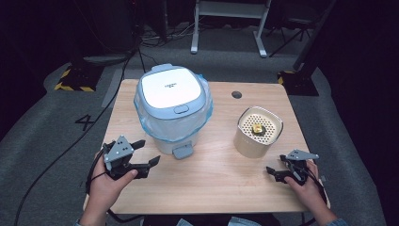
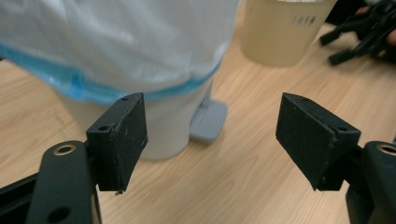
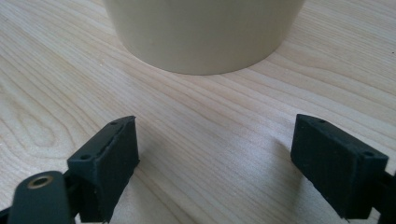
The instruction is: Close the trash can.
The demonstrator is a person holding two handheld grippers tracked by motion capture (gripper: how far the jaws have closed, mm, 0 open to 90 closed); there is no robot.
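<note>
A white pedal bin [image 1: 172,110] with a closed lid and a blue-edged plastic liner stands at the table's middle left; its grey foot pedal [image 1: 183,151] faces me. My left gripper [image 1: 147,153] is open, low near the front left edge, aimed at the bin's base [image 2: 159,130] and pedal [image 2: 208,121]. A cream basket [image 1: 258,131] with a perforated inside holds a small yellow object [image 1: 257,128]. My right gripper [image 1: 277,165] is open just in front of the basket [image 3: 201,32], nothing between its jaws. The right gripper [image 2: 359,35] also appears far off in the left gripper view.
The wooden table [image 1: 211,188] has a round cable hole [image 1: 236,94] at its back right. Grey carpet, cables and desk legs [image 1: 194,28] lie beyond it. Bare wood lies between the two grippers.
</note>
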